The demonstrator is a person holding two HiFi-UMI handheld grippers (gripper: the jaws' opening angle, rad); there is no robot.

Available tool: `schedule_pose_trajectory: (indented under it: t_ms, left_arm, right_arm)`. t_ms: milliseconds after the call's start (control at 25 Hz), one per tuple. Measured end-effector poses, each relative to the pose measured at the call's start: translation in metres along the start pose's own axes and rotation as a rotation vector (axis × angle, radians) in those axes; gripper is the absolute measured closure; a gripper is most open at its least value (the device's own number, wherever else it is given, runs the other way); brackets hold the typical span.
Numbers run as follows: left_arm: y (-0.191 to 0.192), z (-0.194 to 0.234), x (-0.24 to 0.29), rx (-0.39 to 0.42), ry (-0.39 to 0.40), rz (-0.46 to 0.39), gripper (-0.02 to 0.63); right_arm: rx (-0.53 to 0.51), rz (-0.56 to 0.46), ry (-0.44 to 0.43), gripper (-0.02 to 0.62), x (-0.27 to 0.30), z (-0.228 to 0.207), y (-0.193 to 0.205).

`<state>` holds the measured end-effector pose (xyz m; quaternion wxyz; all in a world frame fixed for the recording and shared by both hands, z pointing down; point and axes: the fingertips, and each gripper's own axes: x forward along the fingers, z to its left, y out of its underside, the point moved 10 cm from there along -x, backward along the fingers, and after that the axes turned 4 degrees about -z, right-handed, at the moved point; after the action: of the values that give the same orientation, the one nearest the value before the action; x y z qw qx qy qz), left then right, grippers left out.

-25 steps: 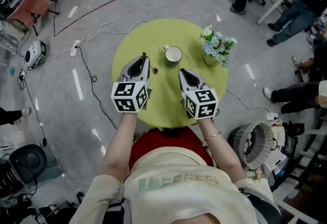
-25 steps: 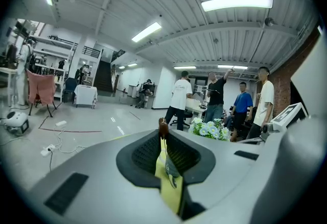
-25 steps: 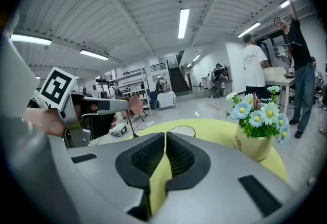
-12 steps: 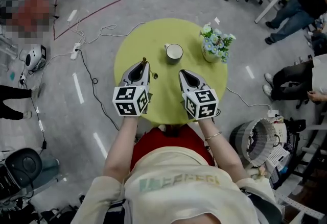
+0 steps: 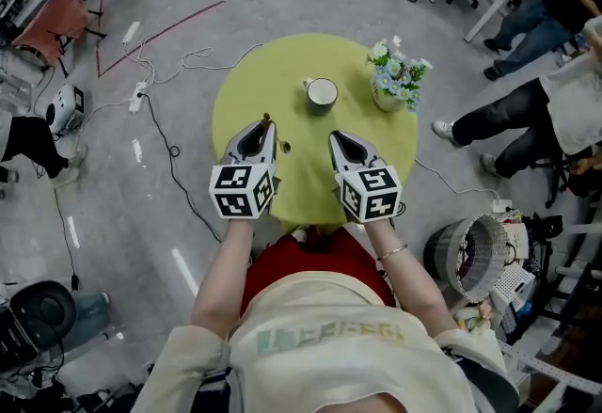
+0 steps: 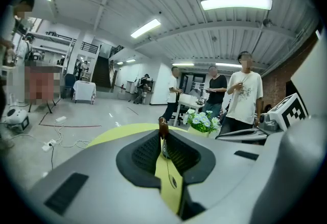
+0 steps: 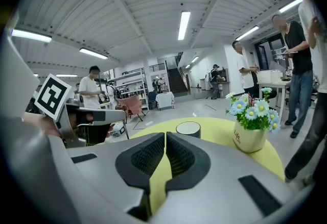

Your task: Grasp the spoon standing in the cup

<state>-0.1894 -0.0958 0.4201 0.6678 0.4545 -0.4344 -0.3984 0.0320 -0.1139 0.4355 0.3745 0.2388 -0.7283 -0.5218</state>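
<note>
At centre of the head view, a round yellow-green table carries a white cup. To the cup's right stands a flowerpot of blue and white flowers. I hold both tongs over the near half of the table, side by side and apart.

Left tongs: shut on the spoon. In the left gripper view the dark pads pinch its metal shaft, and its brown handle end stands just above the jaw tips. The spoon is thus in the tongs, nearer me than the cup and to its left, clear of it.

Right tongs: pads drawn together with only a thin slit between them, gripping nothing. In the right gripper view the cup lies ahead beyond the jaw tips, with the flowerpot to its right.

Several people stand or sit on the grey floor beyond the table's far right edge.
</note>
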Motion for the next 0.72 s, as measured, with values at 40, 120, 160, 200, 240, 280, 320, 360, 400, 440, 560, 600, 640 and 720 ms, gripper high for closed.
schedule_pose_trajectory:
  t_ms: [40, 120, 160, 200, 240, 280, 320, 360, 400, 440, 560, 600, 640, 720]
  left_arm:
    - [0.001, 0.000, -0.002, -0.001, 0.000, 0.001, 0.557]
    - [0.002, 0.000, -0.006, -0.004, 0.000, 0.004, 0.557]
    - [0.002, 0.001, -0.007, -0.005, 0.001, 0.006, 0.557]
    - [0.003, 0.002, -0.008, -0.005, 0.003, 0.009, 0.557]
    - [0.004, 0.003, -0.010, -0.006, 0.004, 0.012, 0.557]
    - [0.005, 0.004, -0.011, -0.007, 0.006, 0.014, 0.557]
    - [0.006, 0.005, -0.012, -0.008, 0.007, 0.017, 0.557]
    - [0.007, 0.005, -0.013, -0.009, 0.008, 0.019, 0.557]
    - [0.008, 0.005, -0.014, -0.011, 0.010, 0.021, 0.557]
    - [0.009, 0.005, -0.015, -0.012, 0.011, 0.024, 0.557]
    - [0.012, 0.006, -0.020, -0.020, 0.015, 0.032, 0.557]
    - [0.014, 0.006, -0.022, -0.022, 0.017, 0.035, 0.557]
    - [0.016, 0.006, -0.024, -0.023, 0.018, 0.038, 0.557]
    - [0.020, 0.006, -0.027, -0.025, 0.022, 0.042, 0.557]
  right_arm:
    - [0.001, 0.000, 0.000, 0.557, -0.002, 0.001, 0.000]
    - [0.004, -0.001, 0.001, 0.556, -0.004, 0.004, 0.001]
    - [0.005, -0.001, 0.002, 0.557, -0.004, 0.006, 0.001]
    - [0.005, -0.001, 0.003, 0.557, -0.004, 0.008, 0.001]
    - [0.006, -0.001, 0.005, 0.557, -0.004, 0.009, 0.002]
    - [0.007, -0.001, 0.006, 0.557, -0.004, 0.010, 0.002]
    - [0.009, 0.000, 0.008, 0.557, -0.004, 0.011, 0.002]
    - [0.010, 0.001, 0.010, 0.557, -0.005, 0.012, 0.003]
    - [0.011, 0.001, 0.012, 0.557, -0.006, 0.013, 0.003]
    - [0.012, 0.003, 0.015, 0.557, -0.006, 0.014, 0.002]
    - [0.018, 0.003, 0.023, 0.557, -0.009, 0.018, 0.004]
    - [0.022, 0.002, 0.026, 0.557, -0.010, 0.020, 0.004]
    - [0.026, 0.002, 0.030, 0.557, -0.010, 0.021, 0.006]
    - [0.030, 0.005, 0.038, 0.557, -0.012, 0.023, 0.008]
